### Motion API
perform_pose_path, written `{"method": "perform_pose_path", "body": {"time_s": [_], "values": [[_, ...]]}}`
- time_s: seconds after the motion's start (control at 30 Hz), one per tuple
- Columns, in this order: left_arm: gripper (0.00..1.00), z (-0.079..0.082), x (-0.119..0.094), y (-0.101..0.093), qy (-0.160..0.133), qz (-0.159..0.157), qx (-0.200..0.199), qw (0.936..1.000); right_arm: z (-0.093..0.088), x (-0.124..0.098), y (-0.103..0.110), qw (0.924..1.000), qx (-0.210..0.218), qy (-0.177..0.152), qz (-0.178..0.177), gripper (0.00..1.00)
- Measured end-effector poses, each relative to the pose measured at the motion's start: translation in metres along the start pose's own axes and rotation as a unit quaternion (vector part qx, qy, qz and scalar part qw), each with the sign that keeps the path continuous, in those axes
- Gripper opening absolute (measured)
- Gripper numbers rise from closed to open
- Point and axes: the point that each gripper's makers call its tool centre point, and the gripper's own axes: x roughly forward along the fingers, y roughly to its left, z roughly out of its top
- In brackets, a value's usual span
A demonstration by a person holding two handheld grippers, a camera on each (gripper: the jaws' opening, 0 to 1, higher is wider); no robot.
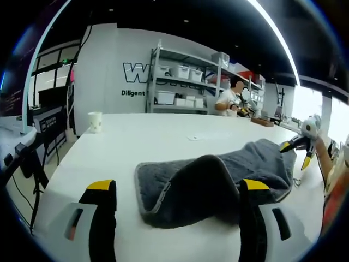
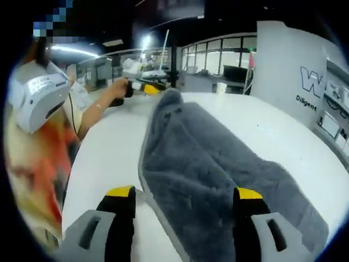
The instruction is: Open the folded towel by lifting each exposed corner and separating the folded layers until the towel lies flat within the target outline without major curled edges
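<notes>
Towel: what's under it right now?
The grey towel lies on the white table. One end is doubled over; no outline shows, and anything beneath is covered.

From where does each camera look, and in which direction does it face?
Left gripper view: low over the white table, facing the grey towel and wall shelves; own open jaws below, right gripper at right.
Right gripper view: above the towel's opposite end, facing the person's hand holding the left gripper.
Shared: towel, table.
</notes>
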Motion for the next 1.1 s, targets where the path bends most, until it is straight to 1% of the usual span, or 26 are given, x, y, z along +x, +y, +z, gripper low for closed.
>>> {"method": "perform_pose_path", "body": {"time_s": [0.07,0.1,0.2,0.27,0.3,0.4,0.47,0.53,0.6,0.67,0.73,0.8,0.87,0.9,0.93,1.07,1.1], "values": [[0.92,0.005,-0.003,-0.001,-0.006,-0.001,-0.003,1.0,-0.003,-0.007,-0.007,0.9998,0.012,-0.005,-0.015,0.92],[0.92,0.011,-0.006,-0.002,-0.015,-0.003,-0.006,0.9999,-0.005,-0.012,-0.009,0.9997,0.015,-0.009,-0.019,0.94],[0.91,0.023,-0.013,-0.006,-0.032,-0.006,-0.009,0.9994,-0.009,-0.019,-0.015,0.9989,0.027,-0.019,-0.034,0.96],[0.91,0.03,-0.015,-0.009,-0.038,-0.006,-0.009,0.9992,-0.011,-0.021,-0.022,0.997,0.045,-0.026,-0.057,1.0],[0.91,0.033,-0.015,-0.012,-0.041,-0.009,-0.012,0.999,-0.014,-0.023,-0.024,0.9962,0.05,-0.022,-0.067,0.99],[0.91,0.041,-0.014,-0.019,-0.047,-0.019,-0.017,0.9986,-0.019,-0.025,-0.028,0.9943,0.055,-0.025,-0.088,0.99],[0.91,0.045,-0.009,-0.022,-0.043,-0.021,-0.008,0.9988,-0.023,-0.025,-0.026,0.9941,0.058,-0.024,-0.089,0.99],[0.9,0.048,-0.003,-0.02,-0.036,-0.018,-0.002,0.9992,-0.026,-0.025,-0.025,0.9941,0.059,-0.025,-0.087,0.99],[0.88,0.051,0.004,-0.016,-0.032,-0.016,-0.003,0.9994,-0.026,-0.026,-0.027,0.9935,0.062,-0.028,-0.091,0.99],[0.85,0.053,0.016,-0.005,-0.026,-0.011,-0.013,0.9995,-0.027,-0.027,-0.028,0.9928,0.066,-0.031,-0.096,0.99],[0.82,0.051,0.026,0.006,-0.012,-0.002,-0.01,0.9999,-0.029,-0.027,-0.028,0.9924,0.062,-0.028,-0.103,0.99],[0.8,0.052,0.036,0.021,-0.011,0.015,-0.016,0.9997,-0.03,-0.028,-0.027,0.9921,0.056,-0.029,-0.109,0.99],[0.77,0.052,0.042,0.031,-0.008,0.021,-0.018,0.9996,-0.029,-0.028,-0.027,0.9915,0.058,-0.035,-0.111,0.99],[0.75,0.049,0.046,0.036,-0.001,0.026,-0.02,0.9995,-0.028,-0.029,-0.027,0.9914,0.056,-0.039,-0.112,0.99],[0.74,0.048,0.047,0.038,0.002,0.027,-0.02,0.9994,-0.027,-0.029,-0.027,0.9911,0.056,-0.041,-0.113,0.99],[0.71,0.033,0.062,0.054,0.038,0.049,-0.011,0.998,-0.024,-0.029,-0.028,0.9903,0.055,-0.05,-0.117,0.99],[0.71,0.031,0.066,0.056,0.042,0.051,-0.009,0.9978,-0.023,-0.029,-0.027,0.9902,0.055,-0.052,-0.117,0.99]]}}
